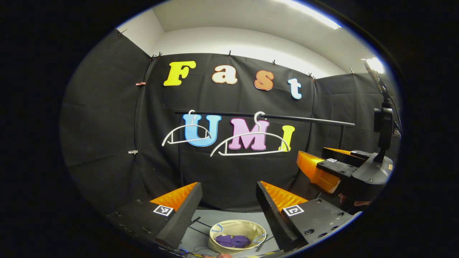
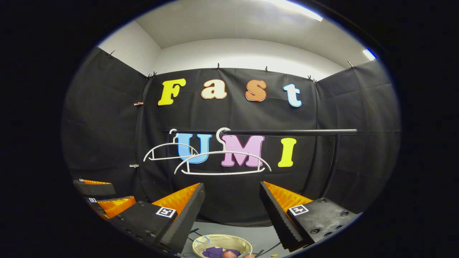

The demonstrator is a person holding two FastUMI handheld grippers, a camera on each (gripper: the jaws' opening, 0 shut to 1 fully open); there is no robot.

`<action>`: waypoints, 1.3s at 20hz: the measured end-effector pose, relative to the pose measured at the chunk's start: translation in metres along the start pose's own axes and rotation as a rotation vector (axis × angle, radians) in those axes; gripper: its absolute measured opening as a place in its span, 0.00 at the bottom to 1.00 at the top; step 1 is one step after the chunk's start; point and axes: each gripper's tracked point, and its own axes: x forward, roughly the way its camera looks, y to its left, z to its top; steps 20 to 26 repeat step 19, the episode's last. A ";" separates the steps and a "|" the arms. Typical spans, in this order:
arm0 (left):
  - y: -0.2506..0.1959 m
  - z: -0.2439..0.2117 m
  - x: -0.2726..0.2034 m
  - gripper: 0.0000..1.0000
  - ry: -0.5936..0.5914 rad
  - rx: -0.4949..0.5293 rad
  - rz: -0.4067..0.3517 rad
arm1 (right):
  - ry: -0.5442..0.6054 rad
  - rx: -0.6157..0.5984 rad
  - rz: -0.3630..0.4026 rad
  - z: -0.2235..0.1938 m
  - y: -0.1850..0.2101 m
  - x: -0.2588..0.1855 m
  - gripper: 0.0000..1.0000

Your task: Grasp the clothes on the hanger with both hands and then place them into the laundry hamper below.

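Below bare hangers (image 1: 250, 143), purple clothes (image 1: 233, 240) fill the hamper (image 1: 237, 228).

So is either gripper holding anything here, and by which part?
Nothing is held. The left gripper and right gripper are both open; the purple garment lies in the hamper.

Black horizontal rail (image 2: 287, 132) spans booth wall, w/ vertical post (image 2: 335, 157) dropping from near its right end. Below rail: grey floor (image 1: 229, 216), thin dark cables (image 1: 200, 224) lying across it.
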 end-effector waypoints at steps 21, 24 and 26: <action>-0.010 -0.004 0.001 0.92 0.012 0.016 -0.023 | 0.011 -0.011 -0.016 -0.007 -0.009 -0.004 0.98; -0.010 -0.004 0.001 0.92 0.012 0.016 -0.023 | 0.011 -0.011 -0.016 -0.007 -0.009 -0.004 0.98; -0.010 -0.004 0.001 0.92 0.012 0.016 -0.023 | 0.011 -0.011 -0.016 -0.007 -0.009 -0.004 0.98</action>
